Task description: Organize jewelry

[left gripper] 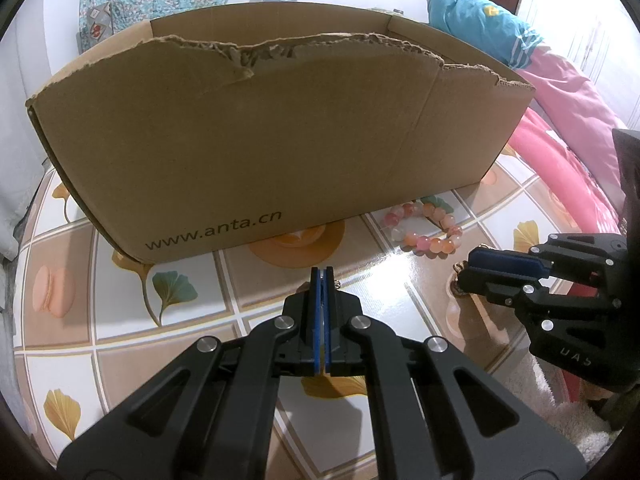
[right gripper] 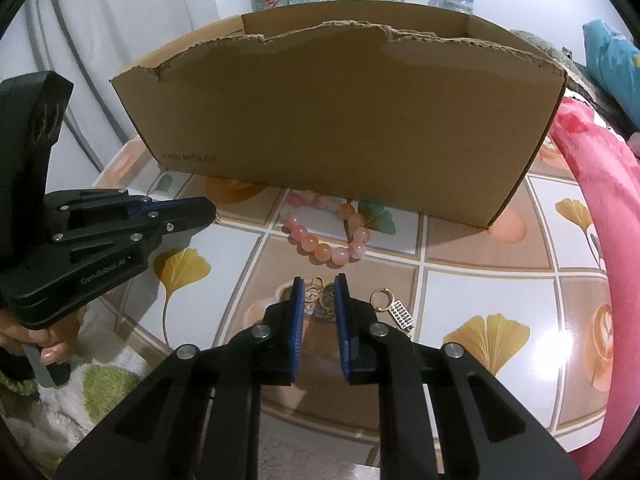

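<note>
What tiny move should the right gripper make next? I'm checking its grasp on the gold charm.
Probably finish closing. The right gripper straddles the gold charm on the table, its blue pads apparently not yet pressing. Then lift it toward the cardboard box.

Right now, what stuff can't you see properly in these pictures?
- Inside of the cardboard box: hidden by its tall front wall, both views.
- Gold trinket: partly covered by the right gripper fingers, right view.
- Gold charm: too small to identify.
- Whatever glints beyond the left gripper: hidden behind its shut tips, left view.
</note>
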The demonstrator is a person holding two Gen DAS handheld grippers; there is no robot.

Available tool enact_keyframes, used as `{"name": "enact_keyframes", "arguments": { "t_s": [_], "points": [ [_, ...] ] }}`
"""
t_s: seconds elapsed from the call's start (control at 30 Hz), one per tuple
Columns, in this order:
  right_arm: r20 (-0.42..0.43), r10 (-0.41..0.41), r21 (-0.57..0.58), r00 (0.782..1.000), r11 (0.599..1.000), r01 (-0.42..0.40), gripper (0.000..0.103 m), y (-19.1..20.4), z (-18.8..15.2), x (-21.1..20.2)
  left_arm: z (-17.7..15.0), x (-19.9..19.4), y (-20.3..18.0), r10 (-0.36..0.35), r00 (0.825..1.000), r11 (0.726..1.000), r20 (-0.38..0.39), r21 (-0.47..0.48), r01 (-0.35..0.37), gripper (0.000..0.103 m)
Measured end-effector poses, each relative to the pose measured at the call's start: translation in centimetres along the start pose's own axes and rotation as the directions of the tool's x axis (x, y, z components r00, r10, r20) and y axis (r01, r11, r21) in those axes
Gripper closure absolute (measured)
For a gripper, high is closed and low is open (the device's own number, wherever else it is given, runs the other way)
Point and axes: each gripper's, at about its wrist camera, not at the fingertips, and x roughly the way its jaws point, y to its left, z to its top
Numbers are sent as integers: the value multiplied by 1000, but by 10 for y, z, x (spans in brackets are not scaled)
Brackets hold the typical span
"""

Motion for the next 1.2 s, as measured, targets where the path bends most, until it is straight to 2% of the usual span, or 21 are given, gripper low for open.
{"name": "enact_keyframes", "arguments": {
  "t_s": [0.27,0.57,0.73,0.87,0.97,1.07,1.13,1.2],
  "points": [
    [29,21,8,999,1000,-21,88,-13,-2,-21,0,-6,-1,-6,1000,1000,7,0,6,103],
    [126,23,8,992,1000,-24,88,-10,9,-60,12,-62,2,-80,992,996,99,-39,84,103],
    [215,53,22,975,998,-59,88,-12,27,-96,30,-102,-1,-127,976,991,174,-29,134,103],
    [290,88,17,953,995,-97,88,-14,54,-114,55,-137,-4,-168,951,985,258,7,172,103],
    [329,126,15,936,990,-139,88,-21,81,-121,78,-150,-2,-174,937,985,303,33,172,103],
    [302,156,11,940,986,-167,88,-26,115,-111,103,-140,4,-156,945,988,286,38,152,103],
    [250,175,16,952,983,-184,88,-28,137,-96,119,-125,9,-145,959,989,245,32,141,103],
    [184,196,29,963,978,-205,88,-32,158,-77,135,-98,18,-116,979,993,165,20,114,103]
  ]
}}
